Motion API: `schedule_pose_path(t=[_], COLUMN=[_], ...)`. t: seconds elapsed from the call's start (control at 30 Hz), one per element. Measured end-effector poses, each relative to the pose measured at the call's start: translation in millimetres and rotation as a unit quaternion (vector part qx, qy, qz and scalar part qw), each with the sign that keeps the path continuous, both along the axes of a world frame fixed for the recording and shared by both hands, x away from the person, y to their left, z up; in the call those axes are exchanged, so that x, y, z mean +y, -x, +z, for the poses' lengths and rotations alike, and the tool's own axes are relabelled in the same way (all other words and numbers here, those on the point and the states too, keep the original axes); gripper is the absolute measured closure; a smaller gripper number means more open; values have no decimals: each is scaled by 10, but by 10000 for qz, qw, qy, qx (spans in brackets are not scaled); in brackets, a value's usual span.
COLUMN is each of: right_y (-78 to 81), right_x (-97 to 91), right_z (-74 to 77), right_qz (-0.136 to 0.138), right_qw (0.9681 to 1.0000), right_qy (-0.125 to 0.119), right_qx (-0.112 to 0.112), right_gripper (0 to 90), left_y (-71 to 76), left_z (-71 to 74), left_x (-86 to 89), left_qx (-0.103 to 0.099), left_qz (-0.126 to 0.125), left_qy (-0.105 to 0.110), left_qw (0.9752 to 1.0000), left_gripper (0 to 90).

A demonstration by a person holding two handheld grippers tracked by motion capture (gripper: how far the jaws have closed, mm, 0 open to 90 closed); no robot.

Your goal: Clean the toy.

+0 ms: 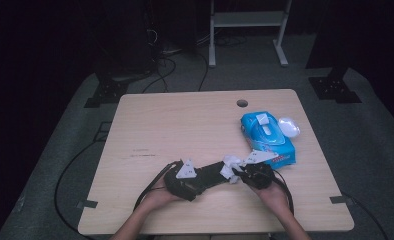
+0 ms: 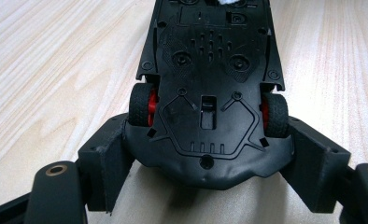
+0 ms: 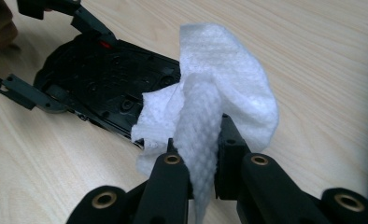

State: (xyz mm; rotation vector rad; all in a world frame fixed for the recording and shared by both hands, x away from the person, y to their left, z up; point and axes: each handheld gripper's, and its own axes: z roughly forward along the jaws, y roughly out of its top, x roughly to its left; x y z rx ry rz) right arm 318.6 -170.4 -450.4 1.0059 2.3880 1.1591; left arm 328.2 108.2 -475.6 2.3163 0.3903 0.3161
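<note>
A black toy car (image 2: 210,84) with red wheel hubs lies upside down, its underside facing up, and my left gripper (image 2: 209,154) is shut on one end of it. From above, that left gripper (image 1: 197,182) and the car (image 1: 212,171) sit near the table's front edge. My right gripper (image 3: 201,149) is shut on a crumpled white wipe (image 3: 219,93), and the wipe (image 1: 231,166) rests against the other end of the car (image 3: 107,84). The right gripper (image 1: 242,172) is just right of the car.
A blue pack of wipes (image 1: 266,137) lies at the right of the table with a white lid or cap (image 1: 288,126) beside it. A round cable hole (image 1: 242,103) is near the far edge. Cables trail off the front edge.
</note>
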Motion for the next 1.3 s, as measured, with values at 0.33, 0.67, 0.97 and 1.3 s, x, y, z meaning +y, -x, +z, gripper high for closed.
schedule_pose_path(t=[0.33,0.67,0.97,1.3], right_y=[-39,-78,-106,-160], right_x=[13,264,234,223], right_z=[-7,17,27,47], right_qz=[-61,240,27,-29], right_qw=[10000,9996,9999,9999], right_qy=[-26,46,-89,-10], right_qx=[11,-126,-131,-155], right_gripper=[837,838,838,838], left_y=[-13,11,35,57], left_z=[12,7,23,46], left_x=[8,-21,-56,-70], left_qx=[-7,-22,-78,-134], left_qz=[28,-22,-78,-116], left_qy=[25,29,38,48], left_qw=[10000,10000,9999,9998], left_gripper=[237,237,237,237])
